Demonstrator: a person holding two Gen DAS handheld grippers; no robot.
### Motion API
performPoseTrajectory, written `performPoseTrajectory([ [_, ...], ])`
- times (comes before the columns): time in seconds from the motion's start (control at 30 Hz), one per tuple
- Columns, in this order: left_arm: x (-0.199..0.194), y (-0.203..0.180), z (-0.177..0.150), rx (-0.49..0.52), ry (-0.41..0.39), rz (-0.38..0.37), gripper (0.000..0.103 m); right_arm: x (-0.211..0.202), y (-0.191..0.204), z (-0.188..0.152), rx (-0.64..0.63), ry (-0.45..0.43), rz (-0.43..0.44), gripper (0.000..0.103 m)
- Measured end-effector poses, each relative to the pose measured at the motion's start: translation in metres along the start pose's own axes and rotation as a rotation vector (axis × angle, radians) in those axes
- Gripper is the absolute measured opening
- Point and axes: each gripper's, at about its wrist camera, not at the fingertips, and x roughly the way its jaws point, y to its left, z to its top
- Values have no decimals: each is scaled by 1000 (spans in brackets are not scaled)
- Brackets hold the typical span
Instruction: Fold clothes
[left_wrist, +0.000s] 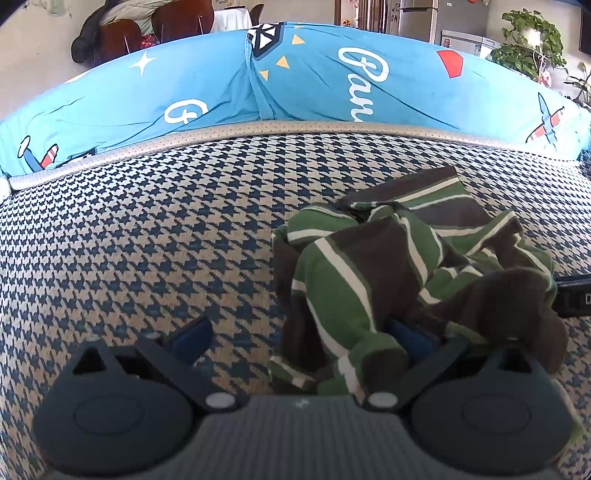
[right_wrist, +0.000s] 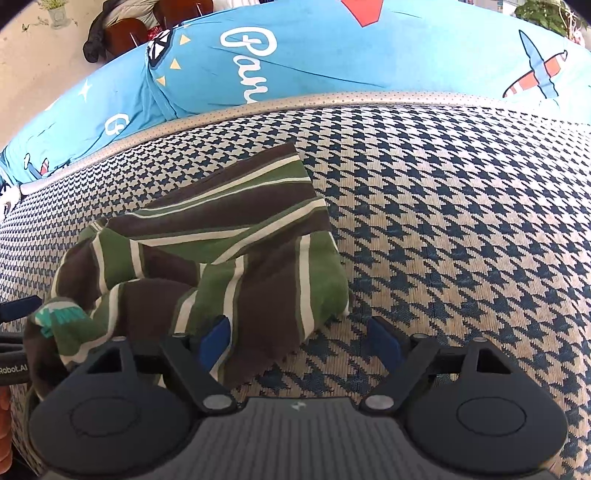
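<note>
**Striped garment lying bunched between two spread grippers**

Green, brown and white striped garment (right_wrist: 221, 251) is lying crumpled on the houndstooth cushion (right_wrist: 461, 221), its long axis running away toward the blue printed bolster (right_wrist: 295, 55). Both grippers are sitting spread wide, gripping nothing: the left gripper (left_wrist: 299, 339) with cloth draping its right finger, the right gripper (right_wrist: 299, 341) with cloth over its left finger. Neither is clearly nearer. Chairs and a houseplant (left_wrist: 532, 37) are standing behind.
</note>
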Motion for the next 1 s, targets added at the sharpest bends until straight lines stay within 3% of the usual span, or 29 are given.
performPoseTrajectory([
  [0.1,-2,-1,1,3,-9,4,103,1,2,1,-22,-12,2,80],
  [0.2,-4,-3,2,8,-23,8,103,0,5,2,-46,-25,9,69],
  [0.57,-19,3,15,-38,-76,-2,103,-4,10,6,-72,-66,62,19],
  [1.0,-30,17,42,-118,-106,-53,103,-27,21,15,-68,-209,199,15],
])
